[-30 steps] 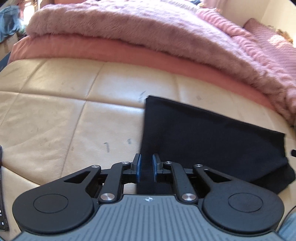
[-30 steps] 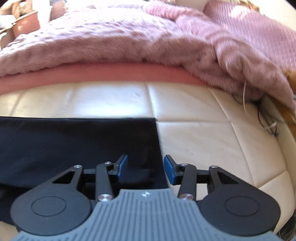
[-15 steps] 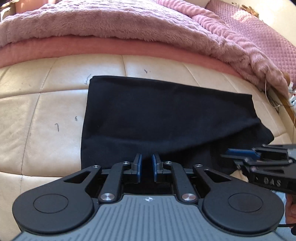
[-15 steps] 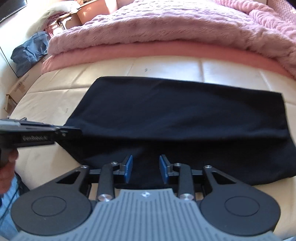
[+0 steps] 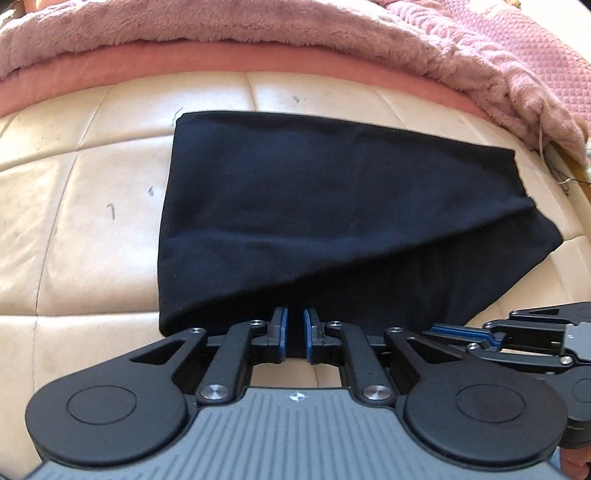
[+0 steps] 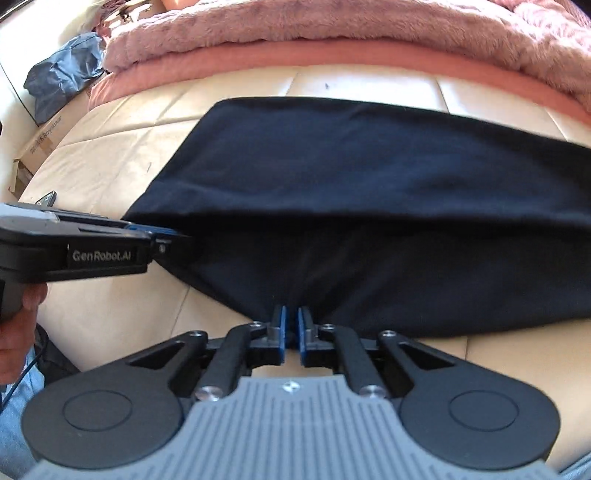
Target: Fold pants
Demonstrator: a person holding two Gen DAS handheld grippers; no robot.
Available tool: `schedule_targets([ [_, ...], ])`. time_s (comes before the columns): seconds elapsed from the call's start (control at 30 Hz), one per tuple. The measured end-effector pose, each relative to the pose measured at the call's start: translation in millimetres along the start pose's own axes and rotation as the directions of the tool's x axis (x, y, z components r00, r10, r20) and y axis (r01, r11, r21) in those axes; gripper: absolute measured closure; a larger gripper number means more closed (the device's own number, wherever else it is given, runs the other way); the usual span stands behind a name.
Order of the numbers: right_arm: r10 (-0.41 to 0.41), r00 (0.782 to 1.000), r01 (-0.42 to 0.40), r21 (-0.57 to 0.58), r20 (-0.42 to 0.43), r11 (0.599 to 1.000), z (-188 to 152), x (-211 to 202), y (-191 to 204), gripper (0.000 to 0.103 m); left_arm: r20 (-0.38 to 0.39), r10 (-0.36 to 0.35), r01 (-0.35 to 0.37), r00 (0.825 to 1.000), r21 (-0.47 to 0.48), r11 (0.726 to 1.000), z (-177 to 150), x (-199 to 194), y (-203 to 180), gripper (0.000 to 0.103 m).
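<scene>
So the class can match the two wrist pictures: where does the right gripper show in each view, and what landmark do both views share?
Left wrist view: the right gripper enters from the right edge, low down, its tips at the near hem of the black pants.
Right wrist view: it fills the bottom centre, its tips pinched on the pants' near edge.
Shared landmark: the pink blanket along the top.

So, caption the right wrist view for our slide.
Right tongs pinch black fabric pants on cream leather cushion.
</scene>
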State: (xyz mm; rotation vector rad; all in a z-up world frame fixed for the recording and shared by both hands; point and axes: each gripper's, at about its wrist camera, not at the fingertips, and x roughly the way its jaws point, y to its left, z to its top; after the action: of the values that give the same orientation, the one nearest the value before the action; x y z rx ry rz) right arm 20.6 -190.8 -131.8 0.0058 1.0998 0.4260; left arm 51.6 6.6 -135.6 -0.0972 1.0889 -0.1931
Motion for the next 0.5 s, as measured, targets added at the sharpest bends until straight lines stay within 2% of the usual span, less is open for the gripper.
schedule_targets([
  [0.1,0.004,1.000,-0.004,0.017,0.003,1.000,-3.7,-1.5,-4.4,0.102,0.000,0.022,-0.022,1.000,0.004,1.000,-3.1,1.0,-2.0,0.092],
  [0.17,0.002,1.000,-0.002,0.008,0.009,1.000,-4.1,0.8,-2.6,0.102,0.000,0.012,-0.012,1.000,-0.011,1.000,-2.3,0.3,0.5,0.092],
  [0.33,0.032,0.999,-0.032,0.012,-0.001,0.999,13.0,1.1,-7.0,0.101,0.050,-0.059,0.061,0.997,-0.046,0.997,2.7,-20.8,9.5,0.090],
  [0.47,0.036,0.998,-0.037,0.009,0.054,0.999,20.0,-13.3,-14.3,0.096,0.139,-0.106,0.118,0.985,-0.080,0.990,12.1,-41.7,22.2,0.077],
  [0.5,0.027,0.997,-0.028,0.006,0.070,1.000,22.7,-15.4,-15.8,0.096,0.168,-0.104,0.122,0.980,-0.098,0.988,15.5,-45.5,27.7,0.069],
])
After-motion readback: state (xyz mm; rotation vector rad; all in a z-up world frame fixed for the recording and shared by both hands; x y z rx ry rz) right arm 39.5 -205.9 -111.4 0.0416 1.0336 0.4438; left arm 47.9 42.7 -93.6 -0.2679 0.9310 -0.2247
